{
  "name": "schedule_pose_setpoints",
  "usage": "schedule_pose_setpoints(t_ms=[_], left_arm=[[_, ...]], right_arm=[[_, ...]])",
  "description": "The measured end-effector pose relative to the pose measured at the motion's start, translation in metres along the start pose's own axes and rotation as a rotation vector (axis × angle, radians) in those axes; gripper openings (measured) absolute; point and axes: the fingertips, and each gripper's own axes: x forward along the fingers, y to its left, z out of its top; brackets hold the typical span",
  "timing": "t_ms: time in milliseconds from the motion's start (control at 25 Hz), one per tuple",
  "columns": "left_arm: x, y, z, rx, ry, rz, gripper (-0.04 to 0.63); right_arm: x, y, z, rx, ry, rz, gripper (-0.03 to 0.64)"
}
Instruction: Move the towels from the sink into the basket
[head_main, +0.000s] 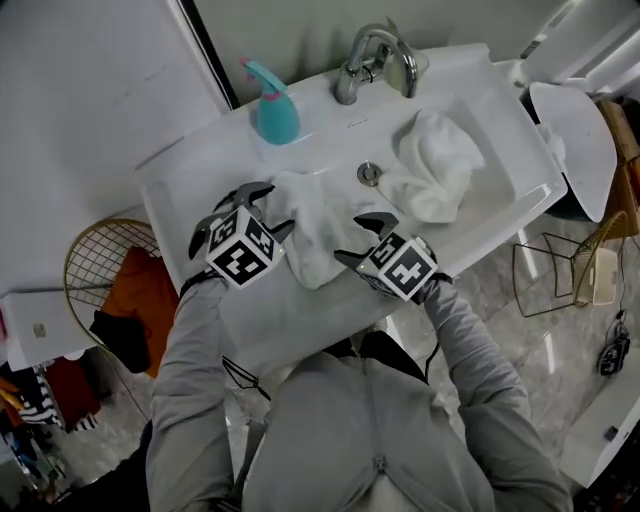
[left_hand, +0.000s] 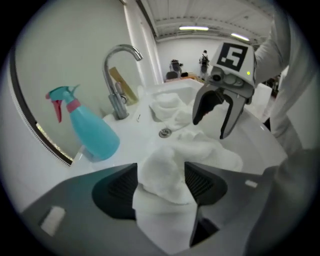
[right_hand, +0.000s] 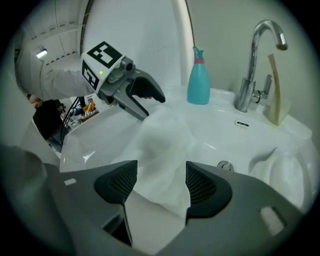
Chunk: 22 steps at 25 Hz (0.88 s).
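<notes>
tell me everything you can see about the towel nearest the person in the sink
The near towel is white, soft-looking cloth, crumpled and spread over the sink's front slope. One bunch is pinched between the left gripper's pads and a flatter fold lies between the right gripper's jaws; both pairs of jaws are opening.

**Clothing, seen from above.** You wear a plain, light grey, long-sleeved jacket (head_main: 330, 430) with no print on it. Its zip (head_main: 378, 465) runs down the middle of the front. The left sleeve (head_main: 195, 370) and right sleeve (head_main: 480, 375) are full-length and loosely creased. Each ends at the wrist in a dark band (head_main: 192, 285). A black collar (head_main: 375, 347) shows at your neck. Thin black cords (head_main: 243, 378) loop beside your chest on both sides.
</notes>
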Motion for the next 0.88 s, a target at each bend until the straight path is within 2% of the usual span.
schedule_pose_setpoints(t_ms=[160, 320, 520, 680, 800, 880], left_arm=[[0.025, -0.005, -0.017, 0.15, 0.157, -0.094, 0.364], [0.051, -0.008, -0.028, 0.28, 0.286, -0.129, 0.383], [0.074, -0.007, -0.04, 0.309, 0.375, -0.146, 0.388], [0.089, -0.008, -0.046, 0.33, 0.414, -0.134, 0.382], [0.095, -0.011, -0.048, 0.334, 0.429, -0.131, 0.311], [0.097, -0.012, -0.048, 0.335, 0.429, -0.122, 0.259]], right_arm=[[0.03, 0.004, -0.024, -0.103, 0.152, 0.063, 0.31], [0.056, 0.004, -0.06, -0.203, 0.346, 0.116, 0.328], [0.077, 0.002, -0.064, -0.221, 0.403, 0.17, 0.347], [0.088, 0.004, -0.066, -0.224, 0.44, 0.235, 0.345], [0.091, 0.006, -0.067, -0.219, 0.46, 0.273, 0.34], [0.09, 0.01, -0.067, -0.224, 0.464, 0.294, 0.303]])
